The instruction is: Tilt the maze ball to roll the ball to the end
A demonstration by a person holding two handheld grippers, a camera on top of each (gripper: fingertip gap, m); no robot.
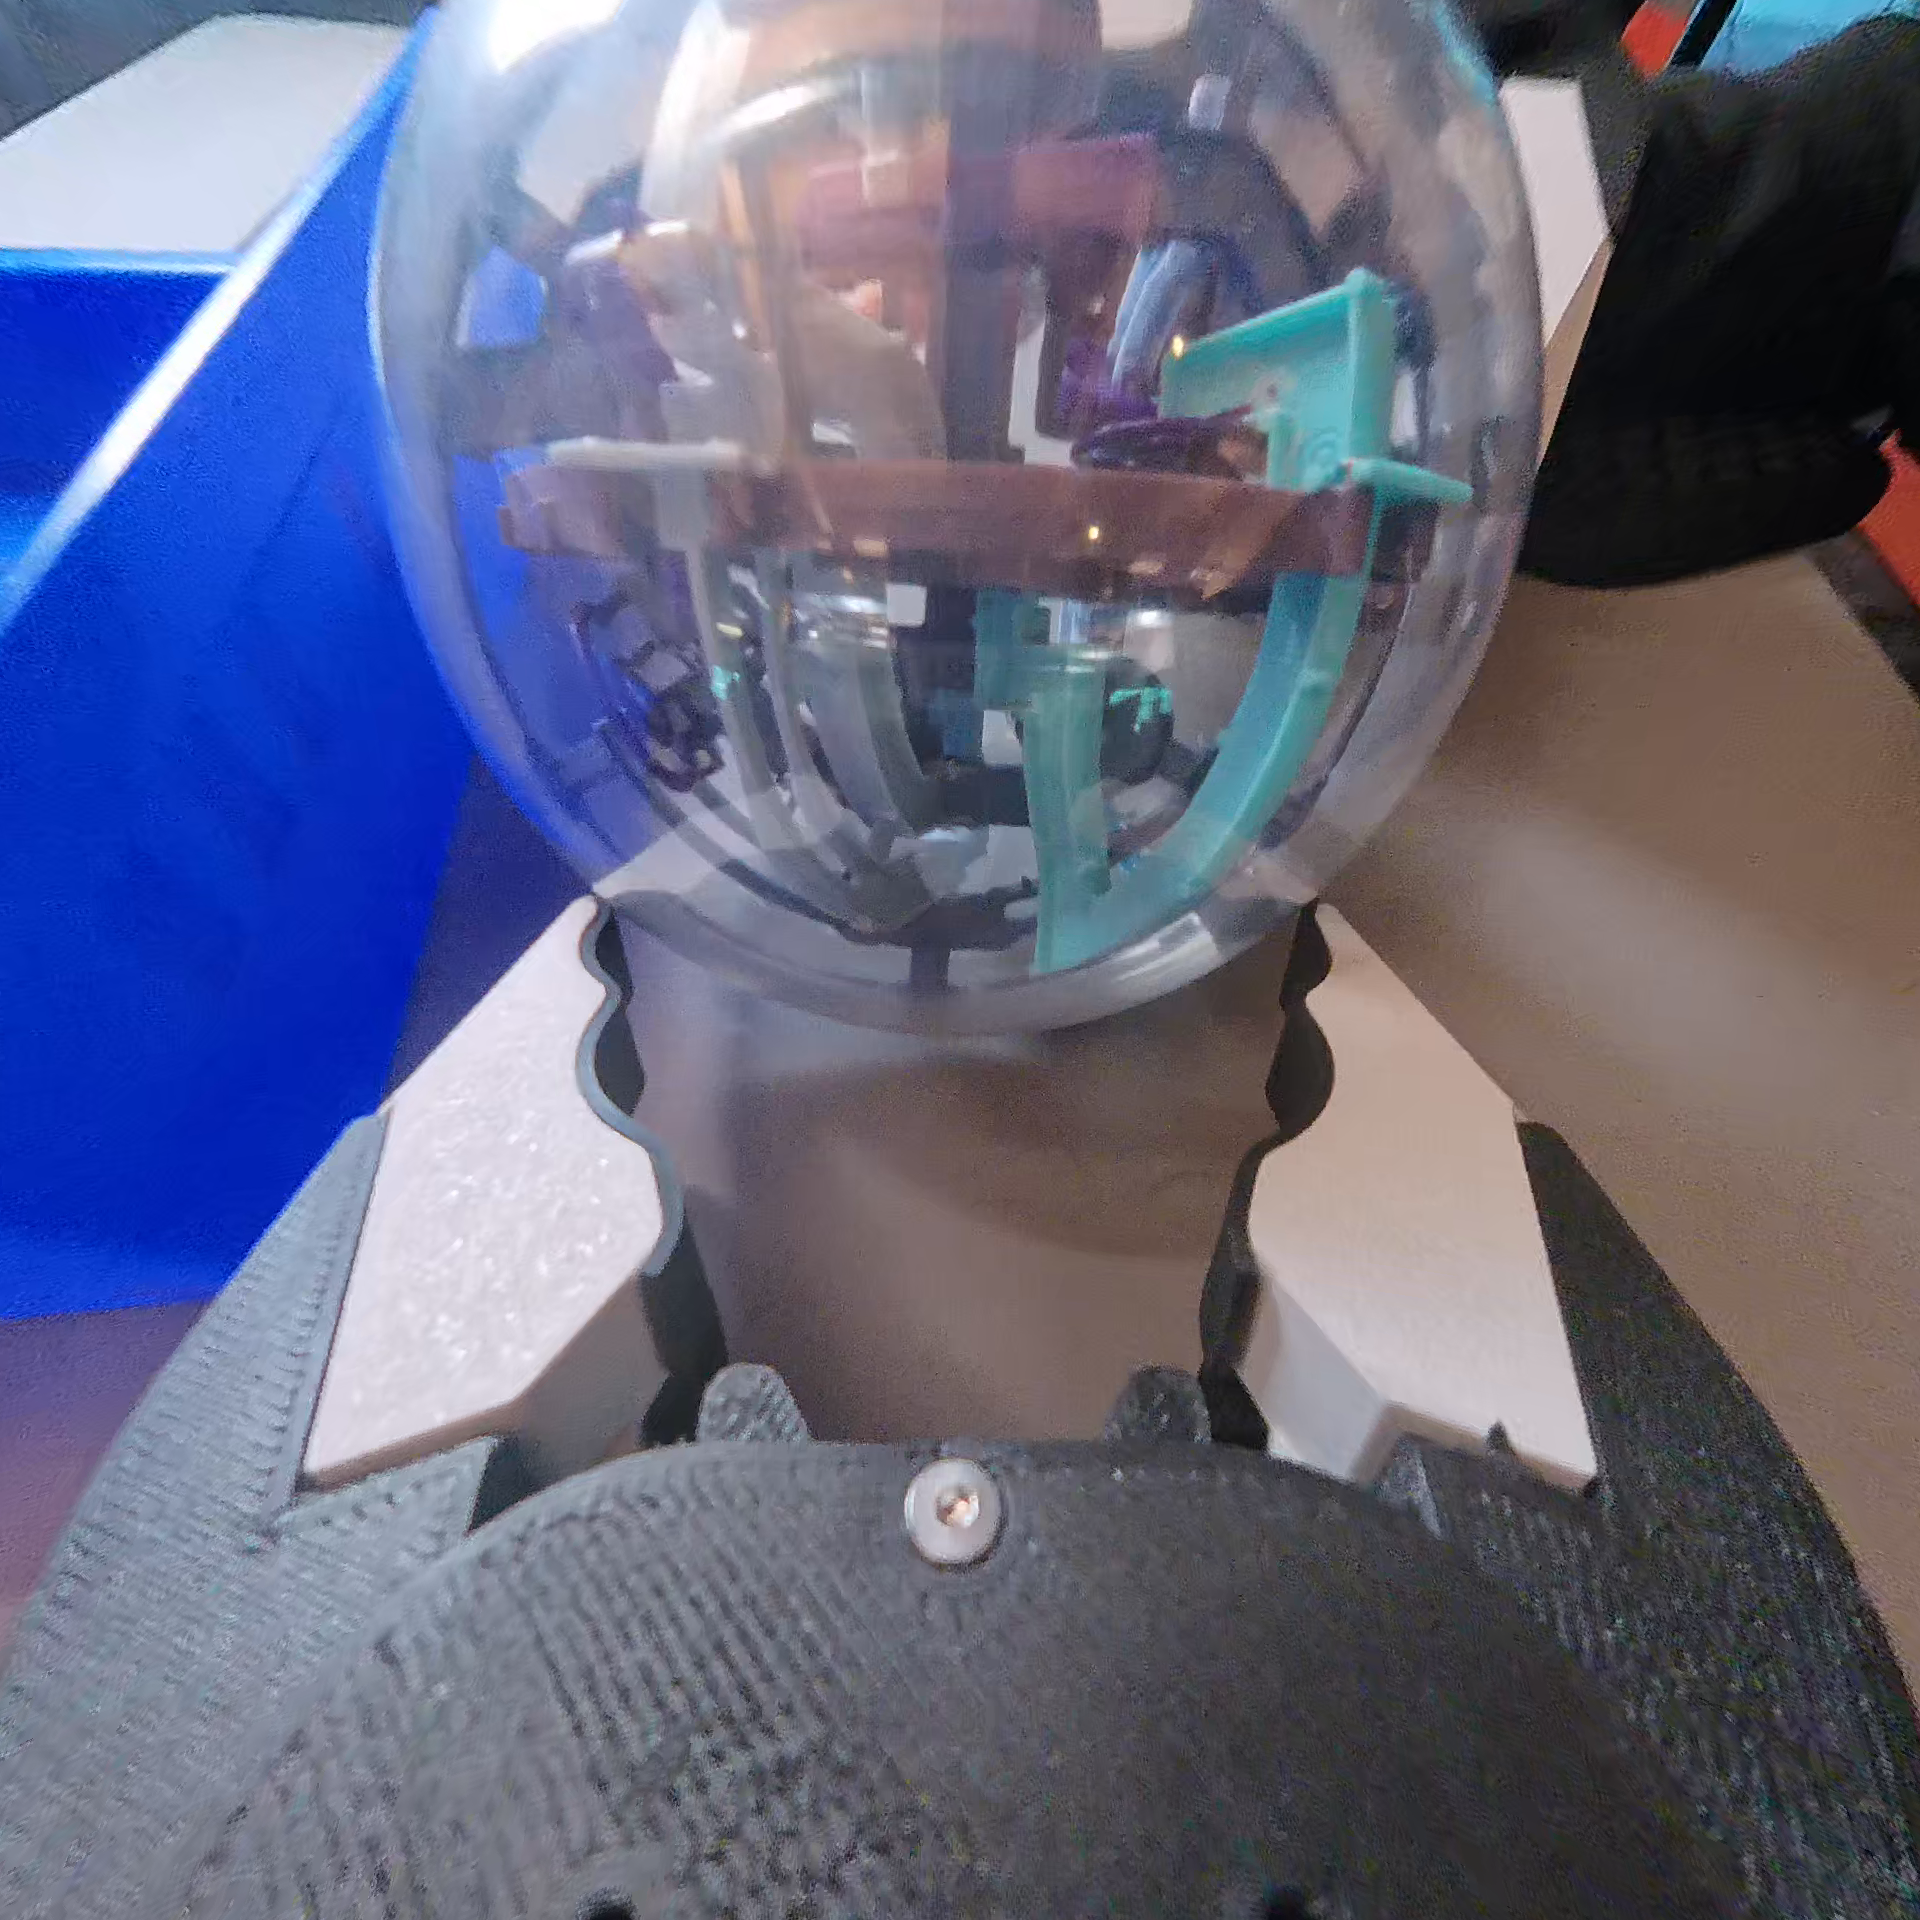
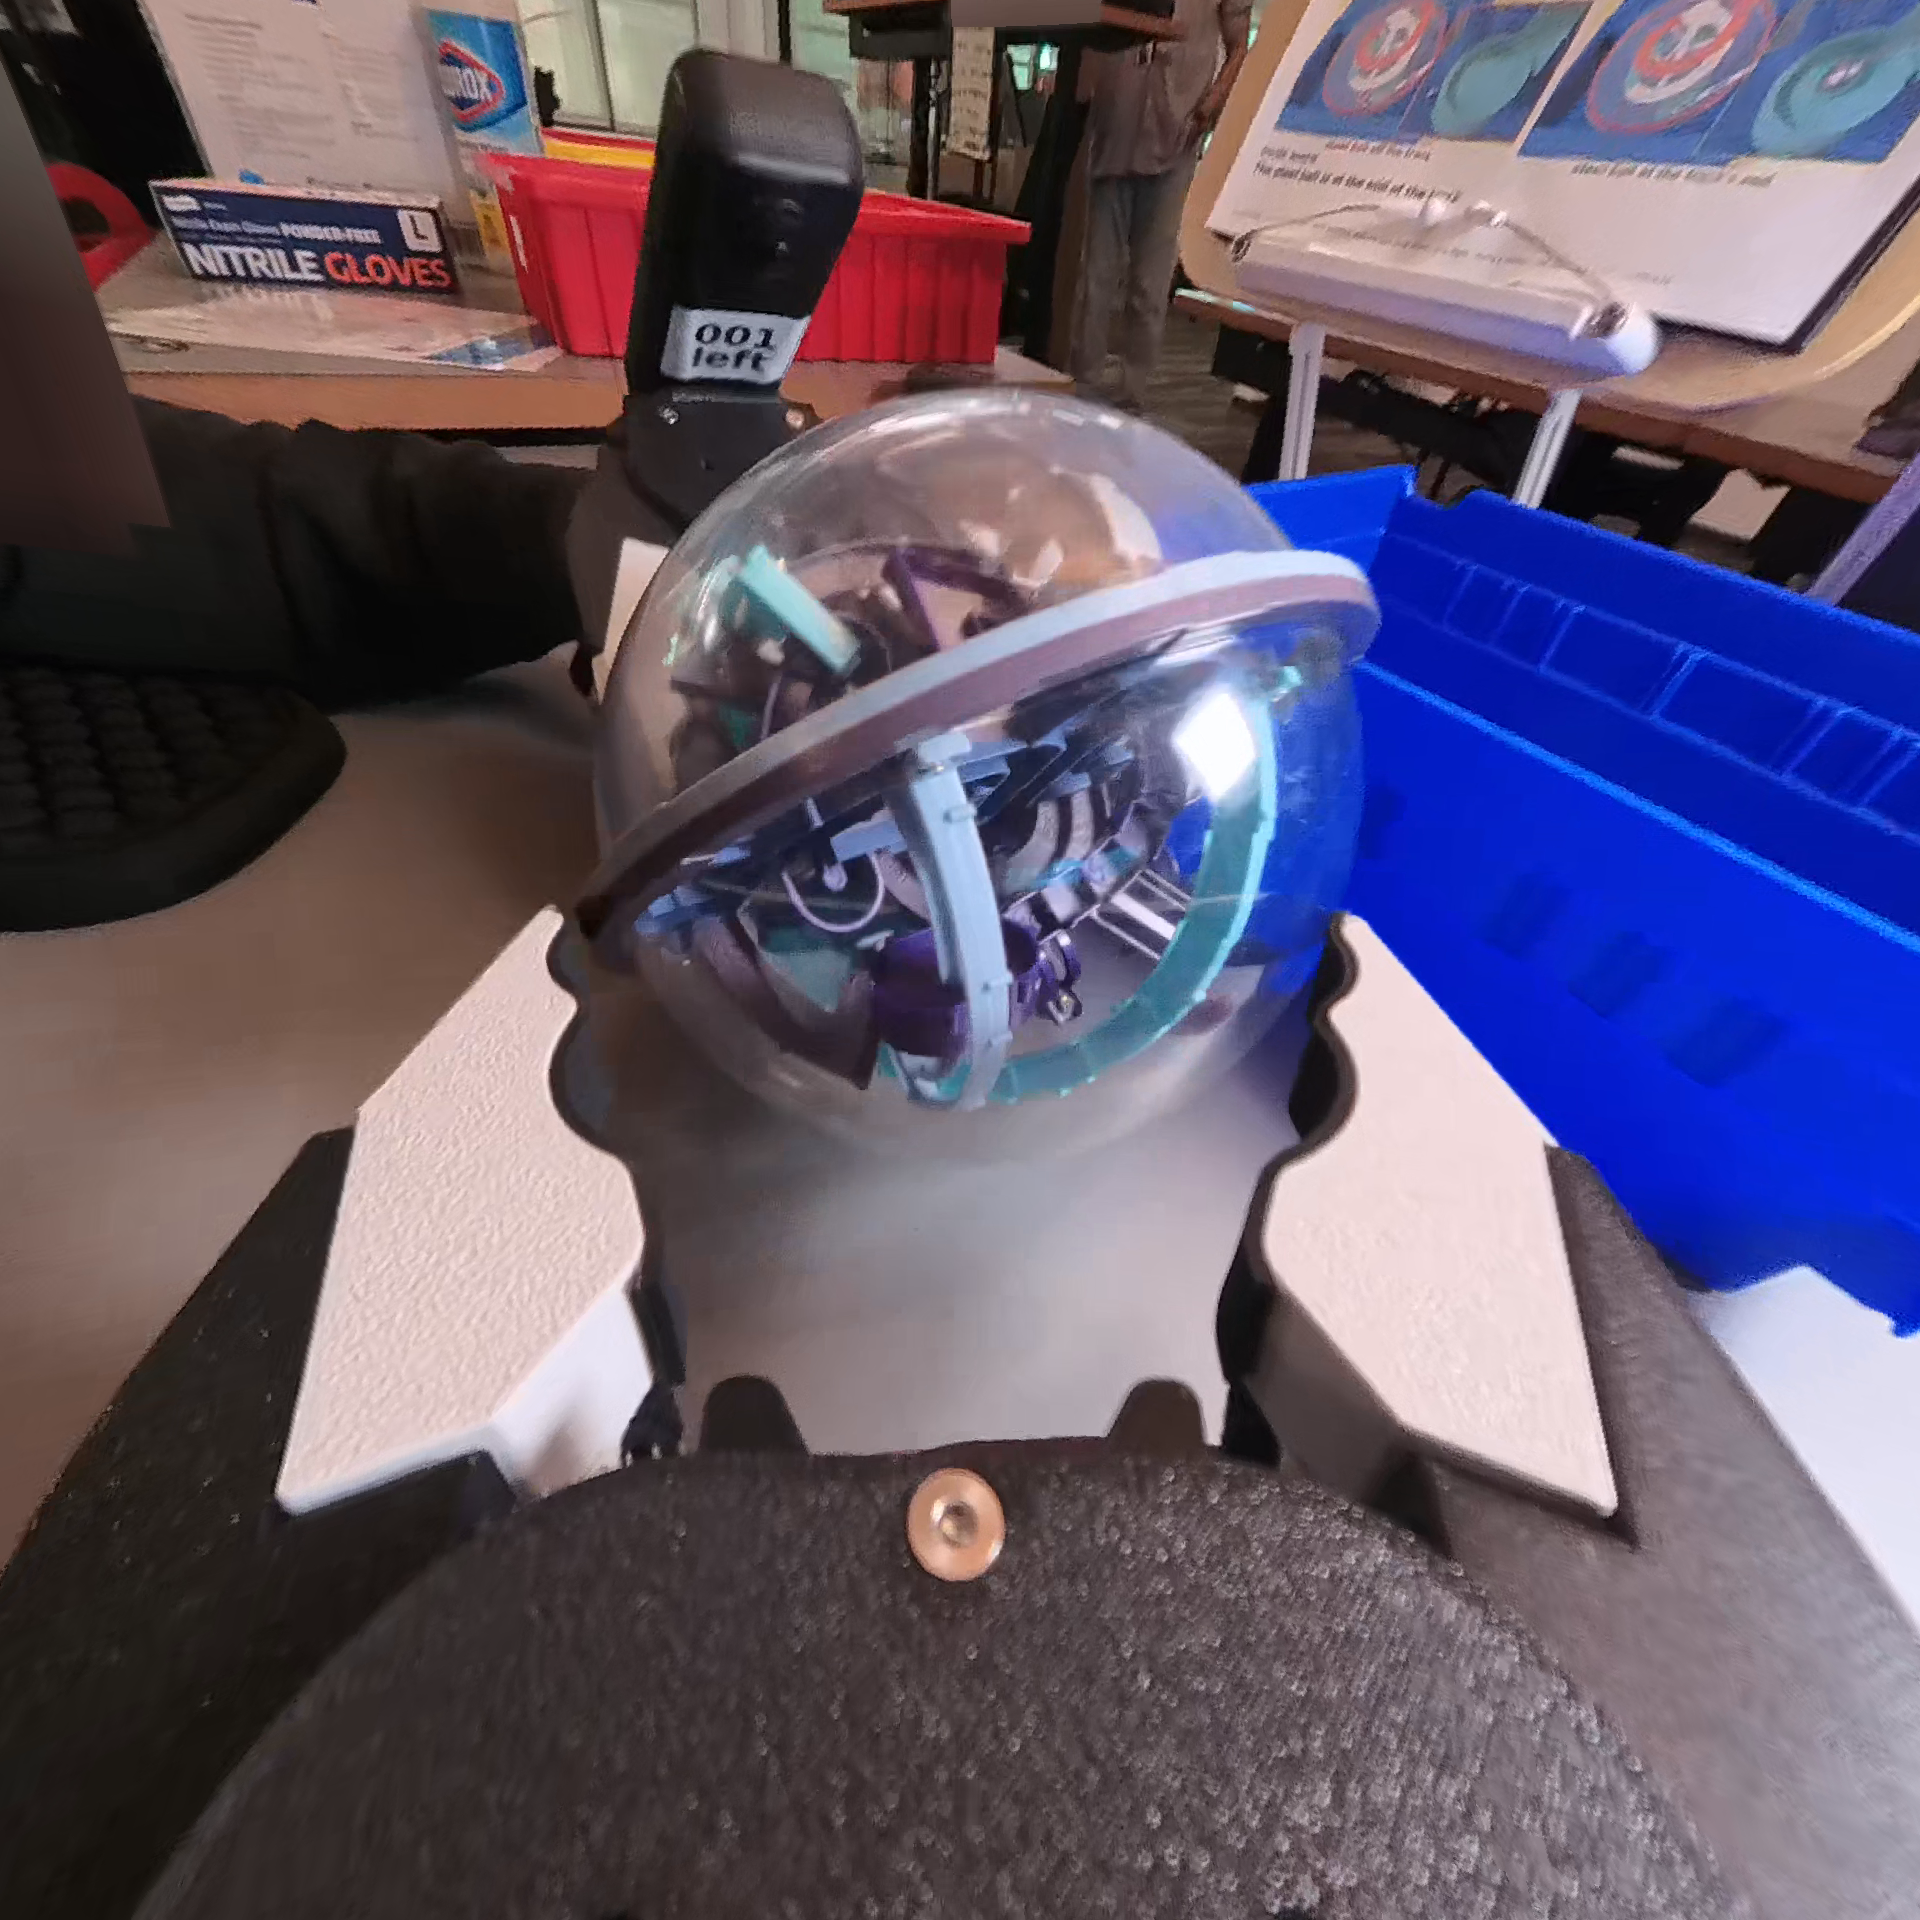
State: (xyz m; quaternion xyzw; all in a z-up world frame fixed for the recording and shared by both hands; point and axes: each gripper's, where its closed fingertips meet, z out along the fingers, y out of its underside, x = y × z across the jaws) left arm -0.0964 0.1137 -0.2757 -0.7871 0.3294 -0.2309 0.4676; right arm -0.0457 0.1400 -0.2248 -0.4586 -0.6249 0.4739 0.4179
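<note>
The maze ball (image 1: 956, 499) is a clear sphere with teal, purple, brown and grey tracks inside. It is held between my two grippers from opposite sides, above the pale table (image 1: 1662, 831). My left gripper (image 1: 956, 920) has its jaws spread wide, with both fingertips against the sphere's lower curve. In the right wrist view the ball (image 2: 977, 790) is tilted, its rim ring running slantwise. My right gripper (image 2: 951, 935) clamps it the same way. The left gripper's black body (image 2: 743, 260) stands behind the ball. I cannot pick out the small rolling ball.
A blue bin (image 2: 1662, 883) stands close on the right of the ball; it also shows in the left wrist view (image 1: 208, 727). A black sleeve (image 2: 312, 551) and a keyboard (image 2: 125, 790) lie to the left. A red bin (image 2: 914, 270) and a book stand (image 2: 1558, 208) are behind.
</note>
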